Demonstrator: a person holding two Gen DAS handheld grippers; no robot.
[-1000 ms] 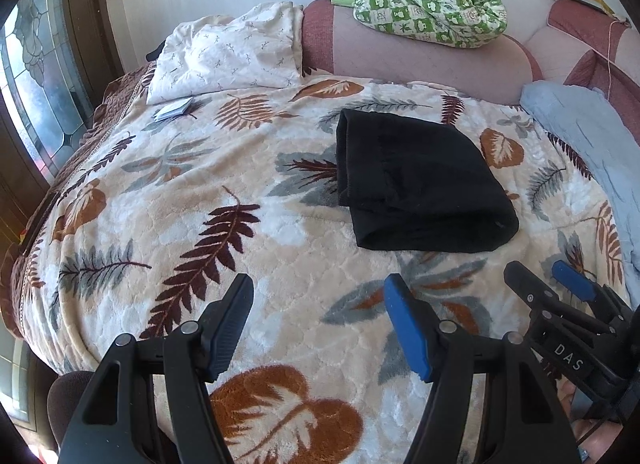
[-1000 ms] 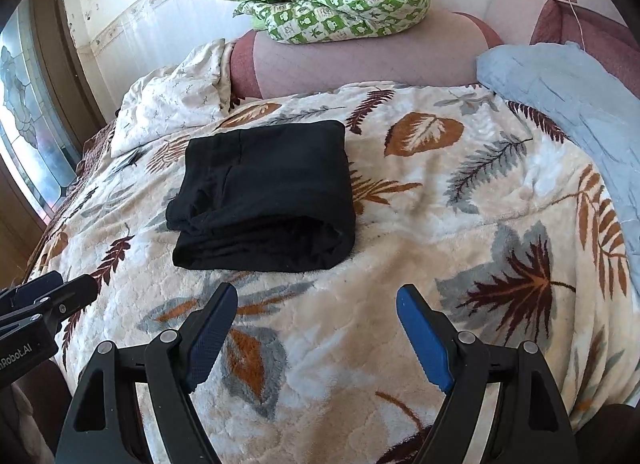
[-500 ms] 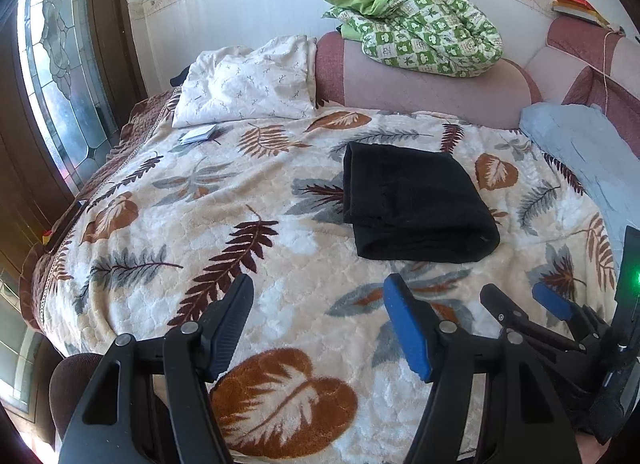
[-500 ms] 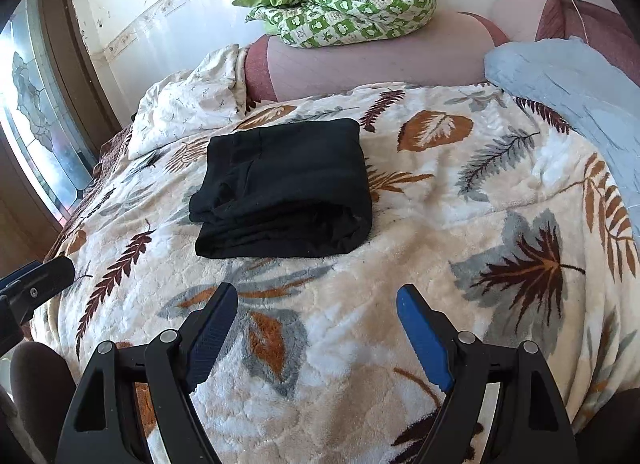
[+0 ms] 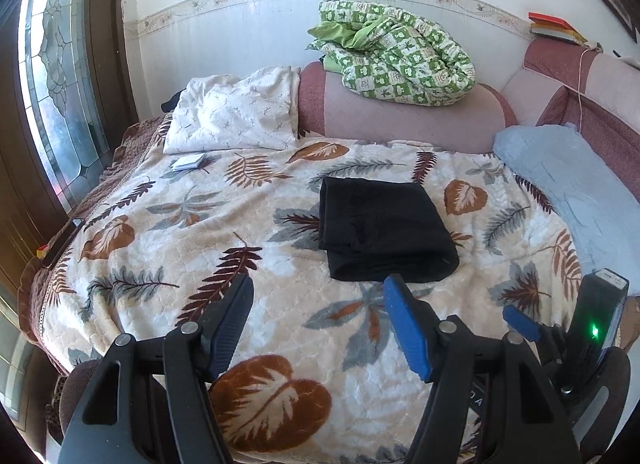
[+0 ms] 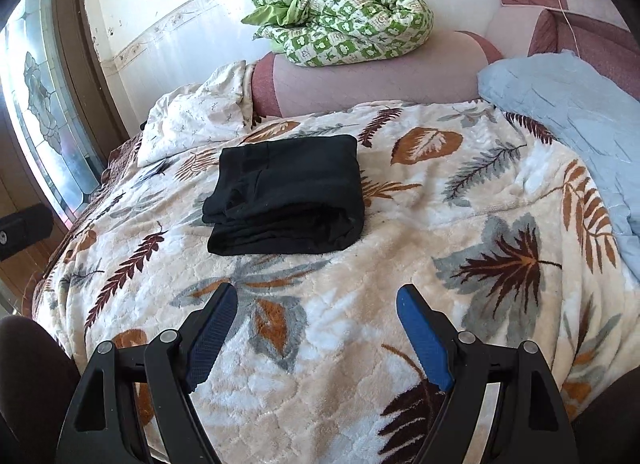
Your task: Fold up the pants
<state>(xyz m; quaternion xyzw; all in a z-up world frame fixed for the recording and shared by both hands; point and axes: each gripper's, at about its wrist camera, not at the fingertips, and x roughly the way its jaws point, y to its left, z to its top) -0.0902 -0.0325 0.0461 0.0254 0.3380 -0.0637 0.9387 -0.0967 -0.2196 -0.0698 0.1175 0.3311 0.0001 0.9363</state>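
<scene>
Left tool and right tool both agape and empty, folded black pants on leaf-print blanket

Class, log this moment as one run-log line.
pants: folded, on blanket | left gripper: open, empty | right gripper: open, empty

Both views are brightly lit by daylight from the patterned window at the left. Straight lines are bowed by fisheye distortion, corners are blackened, and focus is kept sharp.
</scene>
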